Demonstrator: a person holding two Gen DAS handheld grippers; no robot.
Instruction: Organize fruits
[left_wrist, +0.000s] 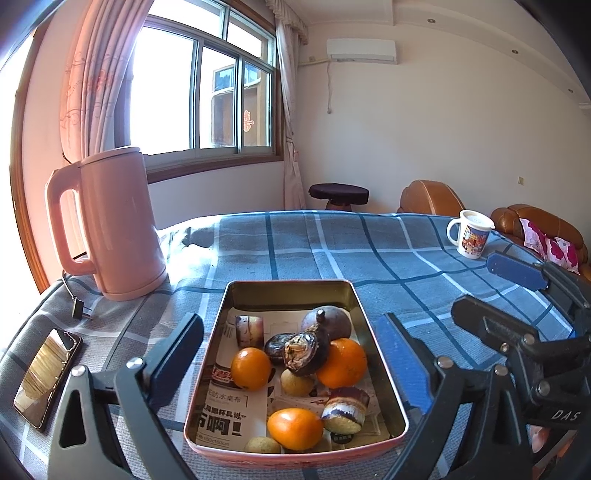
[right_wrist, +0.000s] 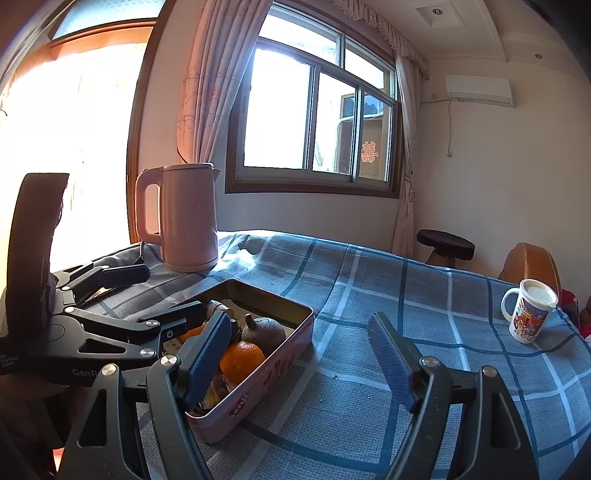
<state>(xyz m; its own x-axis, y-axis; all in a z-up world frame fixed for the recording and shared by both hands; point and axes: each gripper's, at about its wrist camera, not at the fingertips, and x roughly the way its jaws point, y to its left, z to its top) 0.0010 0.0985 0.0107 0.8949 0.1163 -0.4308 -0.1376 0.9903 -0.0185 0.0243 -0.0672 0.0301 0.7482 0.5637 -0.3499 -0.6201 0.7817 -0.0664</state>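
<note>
Your left hand-held gripper (left_wrist: 291, 354) hangs wide and empty over the tin (left_wrist: 207, 373); your right hand-held gripper (right_wrist: 297, 354), also wide, holds nothing over the bench (right_wrist: 369, 280). Every fruit in view, the oranges (left_wrist: 251, 368) among them, already lies in the tin, gathered or awaiting sorting. The paper liner (left_wrist: 218, 421) reads "防水桌布"; "GenR" marks one frame.

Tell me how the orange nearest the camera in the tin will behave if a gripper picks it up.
The orange looks round and smooth, so it may roll or slip between flat pads. It probably gives slightly under pressure. It lies against a cake slice inside the tin, leaving little room around it.
</note>
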